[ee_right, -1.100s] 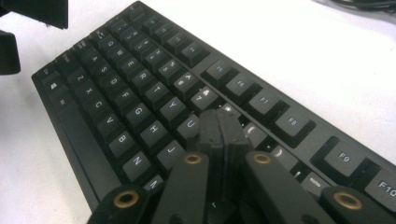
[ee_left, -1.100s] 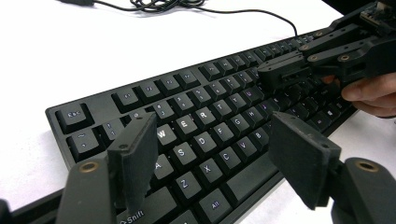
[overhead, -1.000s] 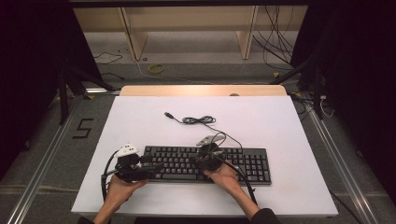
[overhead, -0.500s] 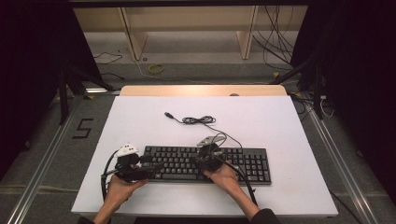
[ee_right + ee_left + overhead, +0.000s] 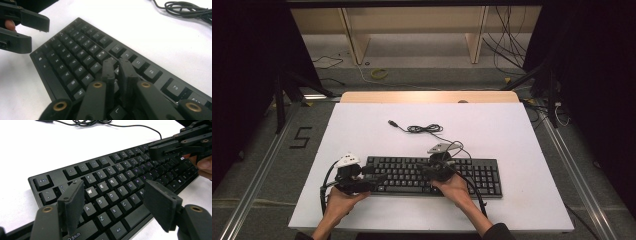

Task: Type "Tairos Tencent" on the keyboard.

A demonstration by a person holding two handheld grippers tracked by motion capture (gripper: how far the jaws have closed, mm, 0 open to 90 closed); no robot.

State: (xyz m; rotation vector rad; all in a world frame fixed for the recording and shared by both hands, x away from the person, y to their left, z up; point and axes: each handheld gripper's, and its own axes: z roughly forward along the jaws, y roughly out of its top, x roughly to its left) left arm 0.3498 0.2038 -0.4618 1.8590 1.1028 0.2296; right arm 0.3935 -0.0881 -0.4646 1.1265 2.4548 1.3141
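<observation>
From the high view, a person is sitting at a white table (image 5: pixel 362 130) and working both grippers over a black keyboard (image 5: pixel 482 176) that is lying along the near half of the table, its cable (image 5: pixel 424 128) coiling loosely behind it. The left gripper (image 5: pixel 371 181) is hanging at the keyboard's left end; the right gripper (image 5: pixel 424 170) is hovering over the middle of the key field.

In the left gripper view, the left gripper (image 5: pixel 113 202) is holding its jaws spread wide, straddling the letter block above the lit W key (image 5: pixel 89 191), without visibly touching any key. The right gripper (image 5: pixel 160 150) is reaching in at upper right.

In the right gripper view, the right gripper (image 5: pixel 117 62) is pressing its jaws together into one narrow tip, aiming down at keys in the upper letter rows; whether it is already touching a key I cannot tell. The left gripper (image 5: pixel 35 32) is showing spread at upper left.

Risk assessment: the closed tip is looking broader than a single keycap, so it is likely to catch a neighbouring key if it comes down off centre. The spread left jaws are hanging low over the keys and could press some by accident. An angled push could also slide the keyboard on the smooth table.
</observation>
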